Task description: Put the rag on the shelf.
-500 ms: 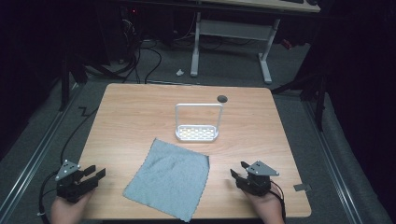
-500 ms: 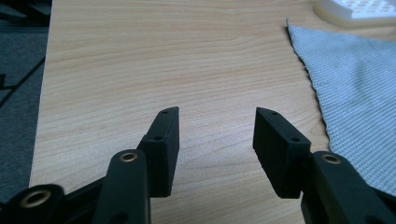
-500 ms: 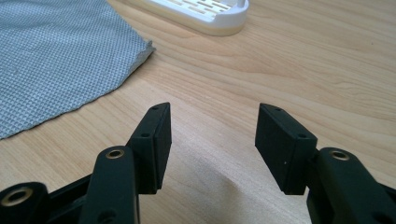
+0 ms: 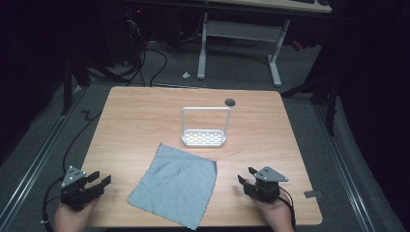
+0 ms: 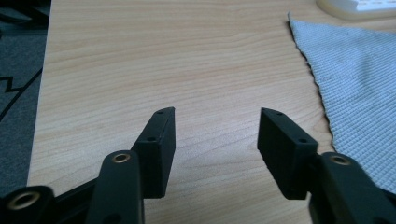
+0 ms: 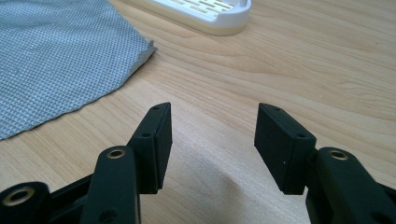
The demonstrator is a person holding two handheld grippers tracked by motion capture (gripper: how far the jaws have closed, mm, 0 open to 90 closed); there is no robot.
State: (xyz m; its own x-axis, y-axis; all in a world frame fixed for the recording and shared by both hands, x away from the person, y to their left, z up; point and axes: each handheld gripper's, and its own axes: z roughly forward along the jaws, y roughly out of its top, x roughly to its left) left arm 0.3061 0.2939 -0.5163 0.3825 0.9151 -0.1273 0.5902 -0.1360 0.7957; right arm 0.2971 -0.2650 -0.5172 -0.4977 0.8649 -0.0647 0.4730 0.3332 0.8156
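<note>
**Both grippers idle at near edge, cloth flat between them**

Setup: wooden table [image 4: 145, 116], light grain, dark floor around it.

Cloth: grey-blue waffle-weave cloth [image 4: 175, 183] lies flat, spread as one layer, turned like a diamond w/ one corner hanging just past the near edge and another corner pointing toward the far side. It sits in the near-centre of the table, between my two grippers. Not touched by either.

L gripper: my left gripper [image 4: 99, 182] is at the near-left corner, partly over the left edge, jaws pointing in toward the cloth. In the left gripper view [image 5: 215, 135] my jaws stand wide apart, nothing between them but bare wood; cloth edge [image 5: 355, 84] is off to the side, near the one jaw but apart from it.

R gripper: my right gripper [image 4: 245, 176] is near the near-right corner, hand [image 4: 273, 210] under it at the near edge, jaws pointing toward the cloth. In the right gripper view [image 6: 212, 135] jaws likewise wide apart, empty, bare wood between. Cloth corner [image 6: 60, 60] is ahead and to the side, clear of the pads.

Other: white slotted tray w/ tall wire-loop handle [image 4: 204, 137] stands upright at table centre, just beyond the cloth's far corner, not touching it as far as I can tell. Small dark round hole [image 4: 230, 102] toward the far edge, right of centre.
</note>
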